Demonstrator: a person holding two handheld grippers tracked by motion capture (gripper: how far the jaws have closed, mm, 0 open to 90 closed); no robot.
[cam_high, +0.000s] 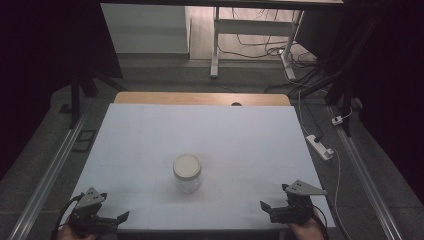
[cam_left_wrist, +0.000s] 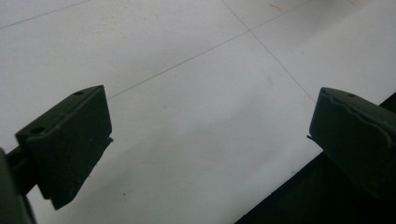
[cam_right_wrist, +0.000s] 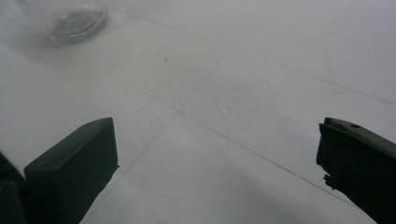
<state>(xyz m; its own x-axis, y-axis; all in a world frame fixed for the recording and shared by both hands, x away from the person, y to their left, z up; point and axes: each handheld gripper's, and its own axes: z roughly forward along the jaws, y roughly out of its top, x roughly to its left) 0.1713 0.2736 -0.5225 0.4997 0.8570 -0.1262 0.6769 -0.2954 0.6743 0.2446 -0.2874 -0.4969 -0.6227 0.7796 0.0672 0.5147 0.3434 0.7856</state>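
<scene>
Glass jar (cam_high: 187, 173) stood lidded mid-table; left gripper (cam_high: 107, 220) and right gripper (cam_high: 272, 209), both spread empty, awaited approach—probably uncapping.

The high view is dim at its edges: both sides fall into near black, while the white table (cam_high: 210, 135) and the floor beyond it are evenly, softly lit from above. The glass jar (cam_high: 187, 173) throws only a faint shadow on its near side. The picture is soft and slightly grainy. In the left gripper view and right gripper view the tabletop looks pale and washed, the near jaws dark, underexposed and slightly blurred.
</scene>
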